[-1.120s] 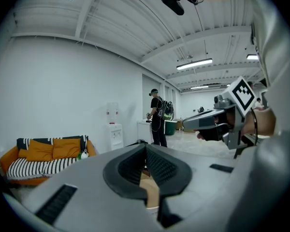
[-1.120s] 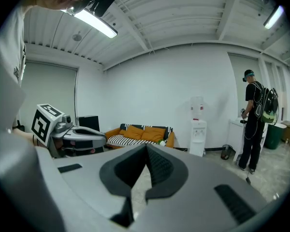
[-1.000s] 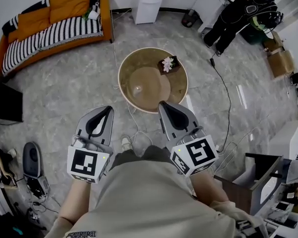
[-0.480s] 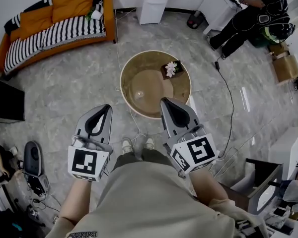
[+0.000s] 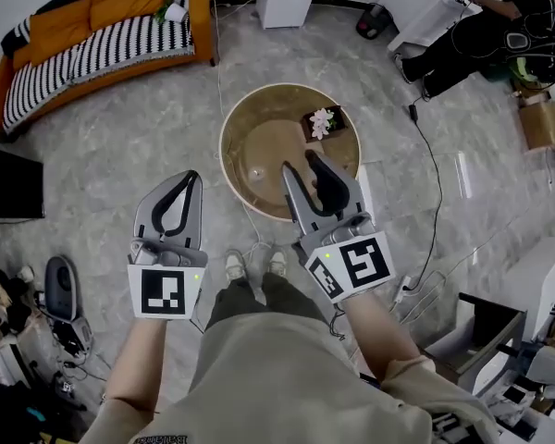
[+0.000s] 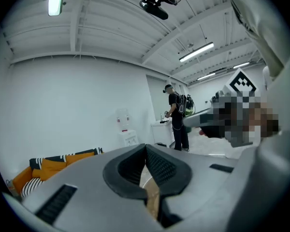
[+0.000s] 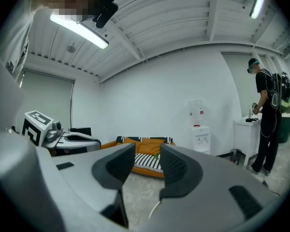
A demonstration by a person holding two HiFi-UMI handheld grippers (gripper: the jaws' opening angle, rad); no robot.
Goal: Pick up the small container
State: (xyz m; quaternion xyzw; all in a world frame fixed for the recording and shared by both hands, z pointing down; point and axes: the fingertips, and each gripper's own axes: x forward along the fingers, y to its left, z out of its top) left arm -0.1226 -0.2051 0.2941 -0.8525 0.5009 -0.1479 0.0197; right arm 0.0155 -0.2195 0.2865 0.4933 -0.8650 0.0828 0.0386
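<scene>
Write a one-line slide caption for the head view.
Left gripper shut; right gripper, empty jaws just opening, points at a round table bearing white flowers.

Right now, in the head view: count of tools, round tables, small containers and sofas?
tools: 2 (left tool, shut; right tool, jaws have just been opening, nothing between them)
round table: 1
small container: 1
sofa: 1
total: 5
</scene>
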